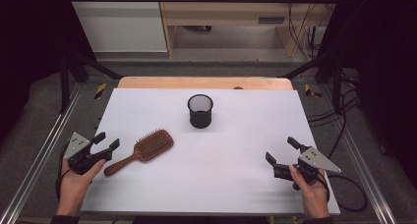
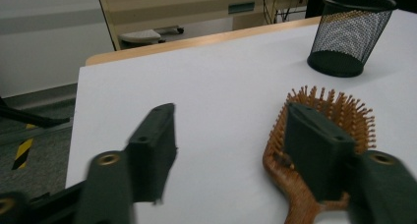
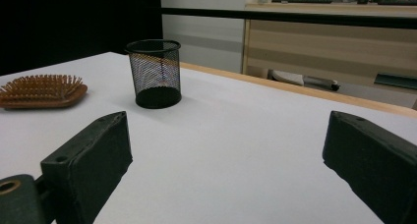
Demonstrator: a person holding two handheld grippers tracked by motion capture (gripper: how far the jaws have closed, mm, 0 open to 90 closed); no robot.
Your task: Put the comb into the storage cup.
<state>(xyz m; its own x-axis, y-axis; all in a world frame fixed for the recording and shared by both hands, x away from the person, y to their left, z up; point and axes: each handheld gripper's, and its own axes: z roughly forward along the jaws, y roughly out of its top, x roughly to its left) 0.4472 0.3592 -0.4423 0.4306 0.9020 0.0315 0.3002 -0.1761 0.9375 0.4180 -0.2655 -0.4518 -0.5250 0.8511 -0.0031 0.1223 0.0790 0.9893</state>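
A wooden paddle hairbrush (image 1: 147, 148) lies bristles up on the white table sheet (image 1: 231, 135), with its handle pointing toward the near left. My left gripper (image 1: 107, 140) sits just left of that handle, jaws partly apart, with nothing between them. In the left gripper view the brush (image 2: 339, 106) lies behind the right-hand jaw, and the gap of the left gripper (image 2: 231, 116) shows bare sheet. My right gripper (image 1: 281, 149) rests at the near right, wide open and holding nothing. In the right gripper view its gap (image 3: 228, 130) faces the bare sheet, with the brush (image 3: 42, 90) far off at the left.
A black mesh pen cup (image 1: 200, 111) stands upright at the middle of the table's far part, also seen as the cup (image 2: 350, 35) and the cup (image 3: 155, 74). A wooden table edge (image 1: 206, 82) runs along the back. Metal rails and cables flank both sides.
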